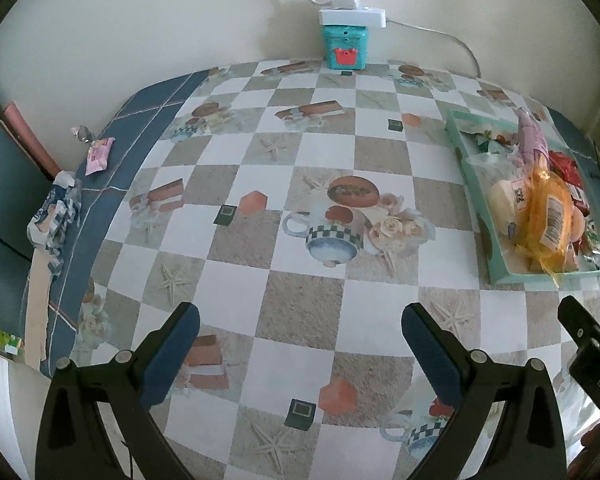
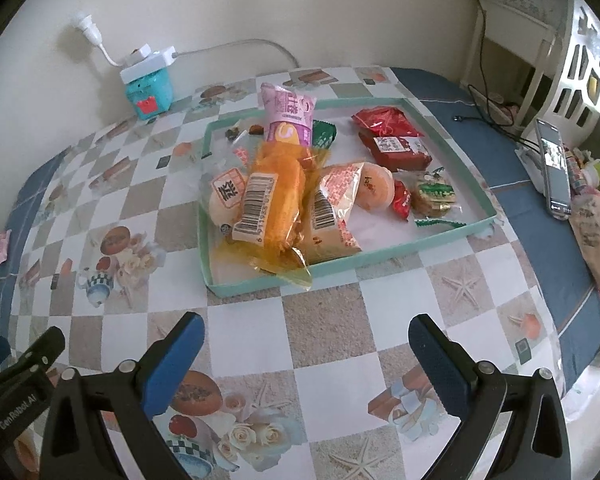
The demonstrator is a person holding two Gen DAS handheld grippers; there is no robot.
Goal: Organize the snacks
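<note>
A shallow teal tray (image 2: 452, 232) on the checkered tablecloth holds several wrapped snacks: an orange-wrapped cake (image 2: 276, 196), a pink packet (image 2: 290, 120), red packets (image 2: 392, 136) and small candies (image 2: 434, 196). The same tray (image 1: 496, 276) lies at the right of the left wrist view. A pink snack packet (image 1: 99, 155) lies alone at the table's far left edge. My left gripper (image 1: 300, 344) hovers open over bare tablecloth, holding nothing. My right gripper (image 2: 306, 354) hangs open just in front of the tray, nothing between its fingers.
A teal box (image 1: 345, 46) with a white power strip on top stands against the back wall. A crumpled blue-and-white wrapper (image 1: 54, 216) sits at the left edge. A phone (image 2: 554, 168) and bags lie on the blue border at the right.
</note>
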